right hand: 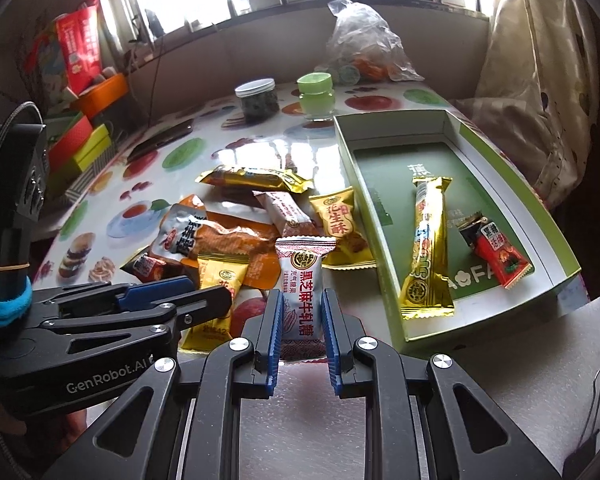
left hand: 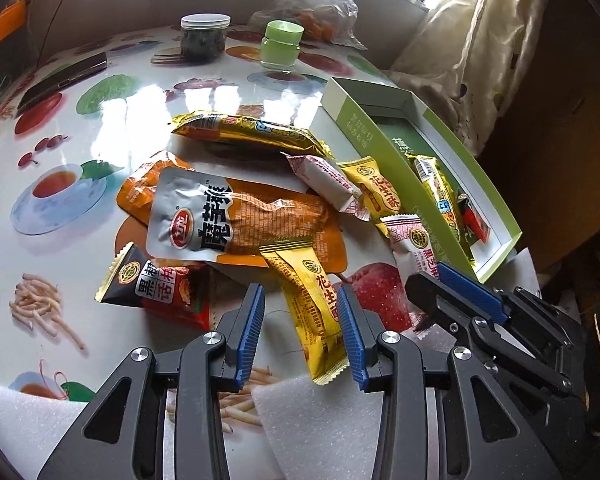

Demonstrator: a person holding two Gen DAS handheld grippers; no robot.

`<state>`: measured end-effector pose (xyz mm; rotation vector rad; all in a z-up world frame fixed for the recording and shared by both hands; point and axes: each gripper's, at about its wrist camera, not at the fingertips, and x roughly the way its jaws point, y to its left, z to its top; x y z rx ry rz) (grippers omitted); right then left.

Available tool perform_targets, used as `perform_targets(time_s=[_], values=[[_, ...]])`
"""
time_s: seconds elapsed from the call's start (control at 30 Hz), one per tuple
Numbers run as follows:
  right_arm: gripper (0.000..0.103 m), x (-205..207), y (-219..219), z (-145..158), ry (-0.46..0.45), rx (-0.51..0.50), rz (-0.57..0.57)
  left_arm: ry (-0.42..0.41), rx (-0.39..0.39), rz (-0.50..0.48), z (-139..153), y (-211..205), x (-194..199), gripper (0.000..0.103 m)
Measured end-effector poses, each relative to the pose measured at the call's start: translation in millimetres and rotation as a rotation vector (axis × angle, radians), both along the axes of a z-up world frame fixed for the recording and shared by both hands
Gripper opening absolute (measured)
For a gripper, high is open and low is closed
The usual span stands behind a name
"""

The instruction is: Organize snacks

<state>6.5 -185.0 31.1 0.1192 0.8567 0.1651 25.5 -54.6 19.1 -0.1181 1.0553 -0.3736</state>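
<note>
The right gripper [right hand: 300, 322] clamps a white sesame nougat packet [right hand: 301, 292]. The left gripper [left hand: 302, 330], jaws apart, straddles a yellow peanut candy packet [left hand: 312, 308]. At 12 o'clock lies the snack pile [left hand: 236, 216]; the green box [right hand: 556, 236] sits at 2 o'clock, jars [right hand: 257, 98] beyond.

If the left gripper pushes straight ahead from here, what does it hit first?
Probably the yellow peanut candy packet already lying between the left gripper fingers; beyond it, the silver-orange konjac pouch. Depth is uncertain.
</note>
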Motion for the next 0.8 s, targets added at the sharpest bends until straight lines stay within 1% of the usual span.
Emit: perform_targets(time_s=[0.17,0.23,0.37,0.5,0.8], values=[[0.018,-0.7,-3.1,-1.6,0.004,0.007,-0.008,-0.014,0.017,-0.008,0.6,-2.6,-0.8,0.038],[0.018,-0.7,-3.7,-1.8,0.005,0.008,-0.009,-0.017,0.009,-0.014,1.8,-3.0,-0.8,0.028],[0.018,-0.4,-3.5,-2.2,0.007,0.009,-0.011,-0.025,0.014,-0.017,3.4,-5.1,-1.4,0.024],[0.018,-0.4,-3.7,-2.2,0.005,0.007,-0.011,-0.037,0.011,-0.018,6.4,-5.1,-2.0,0.014],[0.018,0.1,-2.9,-1.7,0.006,0.006,-0.009,-0.051,0.001,-0.016,9.7,-2.2,-2.8,0.010]])
